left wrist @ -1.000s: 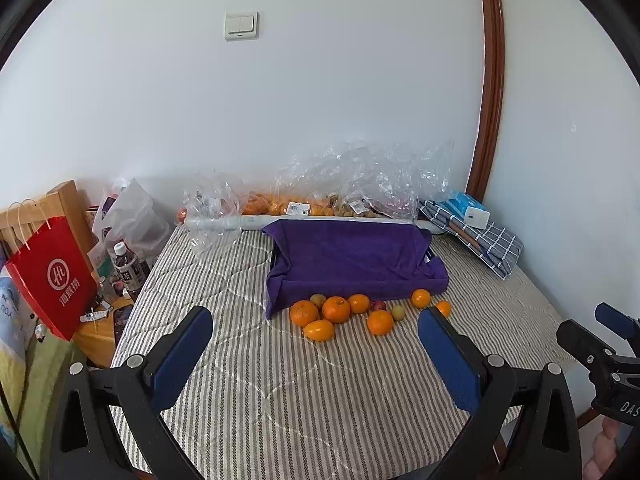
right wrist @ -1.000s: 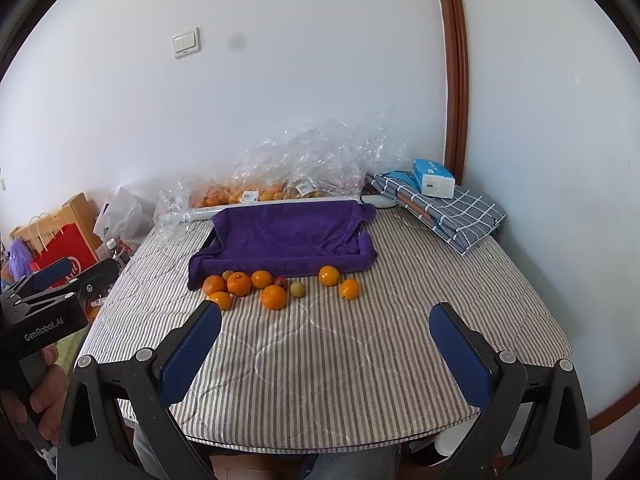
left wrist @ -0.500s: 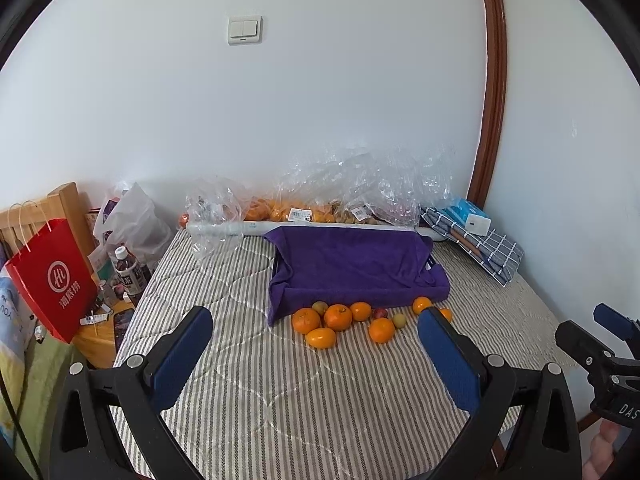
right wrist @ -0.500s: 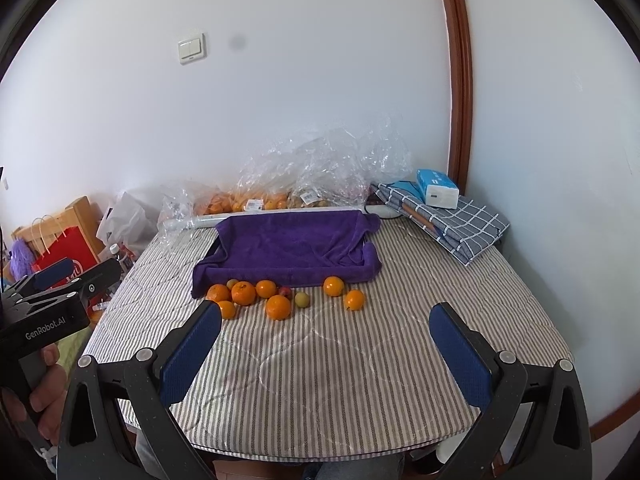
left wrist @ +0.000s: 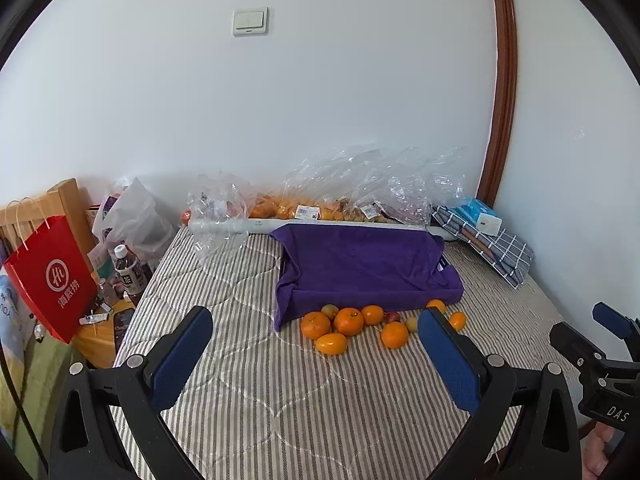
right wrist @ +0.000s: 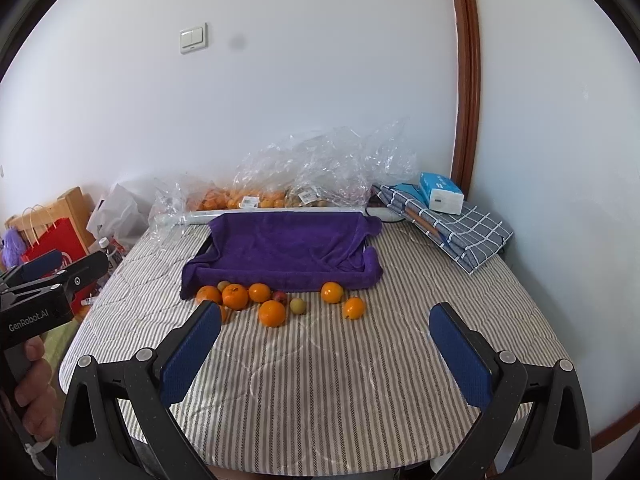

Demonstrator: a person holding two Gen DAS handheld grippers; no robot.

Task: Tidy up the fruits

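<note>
Both tools hang above the near edge of a bed-like surface covered in a grey-and-white striped quilt (right wrist: 328,380), and both are released: the left gripper (left wrist: 316,350) and the right gripper (right wrist: 326,344) each hold their blue pads wide apart with nothing between them. Straight ahead of the two tools, past a bare stretch of quilt, lies a loose row of fruit (right wrist: 272,313) — mostly oranges, with a couple of small greenish and reddish pieces among them — resting on the stripes just in front of a purple towel (right wrist: 288,246) draped over what looks like a tray. From the right tool, two oranges (right wrist: 354,307) sit a little apart from the main cluster, nearer the right finger's side. Beyond the towel, against the white wall, crumpled clear plastic bags (right wrist: 320,168) hold more oranges. Far ahead to the right, a folded checked cloth (right wrist: 472,236) carries a blue-and-white box (right wrist: 440,193), beside a brown wooden door frame (right wrist: 466,80). A light switch (left wrist: 251,21) sits high on the wall. Off the left tool's left side stands a red paper bag (left wrist: 52,276) with a bottle (left wrist: 128,272) near it, below the level of the quilt.
</note>
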